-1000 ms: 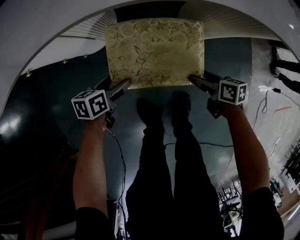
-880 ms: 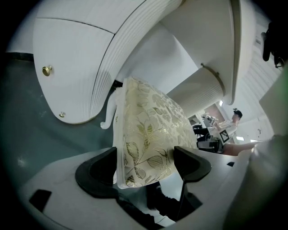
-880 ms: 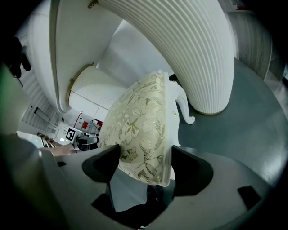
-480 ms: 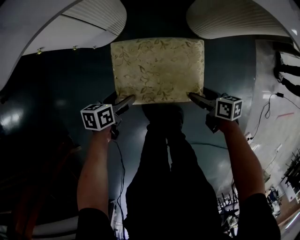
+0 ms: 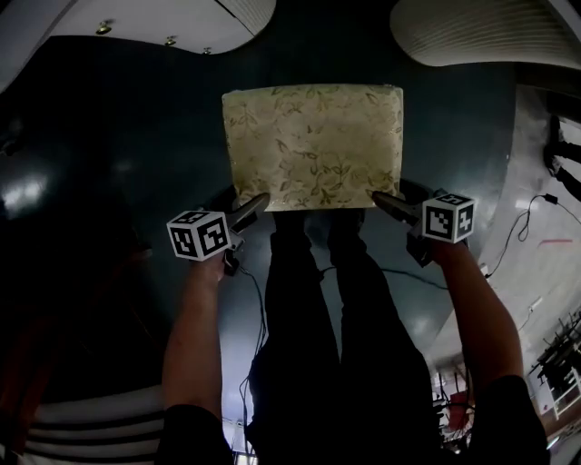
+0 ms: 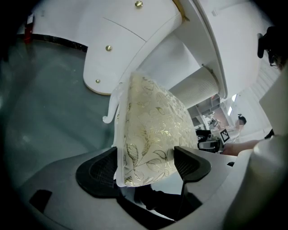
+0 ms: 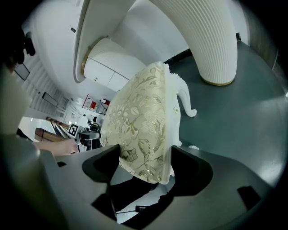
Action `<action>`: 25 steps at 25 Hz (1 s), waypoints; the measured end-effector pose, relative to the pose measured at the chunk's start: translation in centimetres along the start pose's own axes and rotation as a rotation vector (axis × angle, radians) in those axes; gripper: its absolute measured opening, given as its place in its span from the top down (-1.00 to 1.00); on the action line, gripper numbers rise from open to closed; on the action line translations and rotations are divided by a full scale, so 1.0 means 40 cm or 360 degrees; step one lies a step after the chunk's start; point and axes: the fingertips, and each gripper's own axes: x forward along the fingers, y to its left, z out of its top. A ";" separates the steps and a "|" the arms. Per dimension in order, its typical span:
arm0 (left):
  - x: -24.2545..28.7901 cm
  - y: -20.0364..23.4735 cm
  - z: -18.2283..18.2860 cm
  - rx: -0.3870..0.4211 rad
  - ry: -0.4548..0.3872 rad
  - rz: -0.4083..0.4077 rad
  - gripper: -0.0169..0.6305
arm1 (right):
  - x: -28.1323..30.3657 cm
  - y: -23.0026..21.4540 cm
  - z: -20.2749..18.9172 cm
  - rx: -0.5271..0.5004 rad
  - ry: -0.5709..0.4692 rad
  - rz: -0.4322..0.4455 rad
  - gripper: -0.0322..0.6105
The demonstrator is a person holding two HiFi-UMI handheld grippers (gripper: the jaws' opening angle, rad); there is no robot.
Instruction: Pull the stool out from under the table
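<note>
**Left gripper** (image 5: 257,202) (image 6: 144,164): the jaws are closed on the near left corner of the stool (image 5: 313,145) (image 6: 153,130). They are kept apart only by the thickness of the seat edge, with floral fabric against one pad and the white frame against the other. Its marker cube (image 5: 198,234) is carried behind the jaws, over the person's left hand.

**Right gripper** (image 5: 381,200) (image 7: 146,164): the jaws are clamped on the near right corner of the same seat (image 7: 141,121), open by the same small amount. Its marker cube (image 5: 448,218) is seen just behind the jaws.

**Stool**: it is held between the two grippers and extends forward from their tips. The cushion is pale gold with a leaf pattern. A curved white leg (image 6: 110,114) (image 7: 186,101) is seen on the outer side of each gripper.

**Legs** (image 5: 318,318): the person's dark-clad legs are placed between the grippers, with the feet just behind the near seat edge.

**Cable** (image 5: 259,300): it is trailed rearward from the left gripper.

**Floor** (image 5: 136,136): dark and glossy, it is spread below both grippers.

**White table** (image 5: 227,14) (image 6: 148,36): it is located beyond the stool's far edge, ahead of the left gripper, and the seat is clear of it in the head view.

**Ribbed column** (image 5: 472,36) (image 7: 211,40): it is set ahead of the right gripper, beyond the stool.
</note>
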 end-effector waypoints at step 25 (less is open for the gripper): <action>-0.013 -0.006 0.000 -0.0032 0.0102 0.0087 -0.26 | 0.010 -0.007 -0.006 0.0110 0.0154 0.0053 -0.05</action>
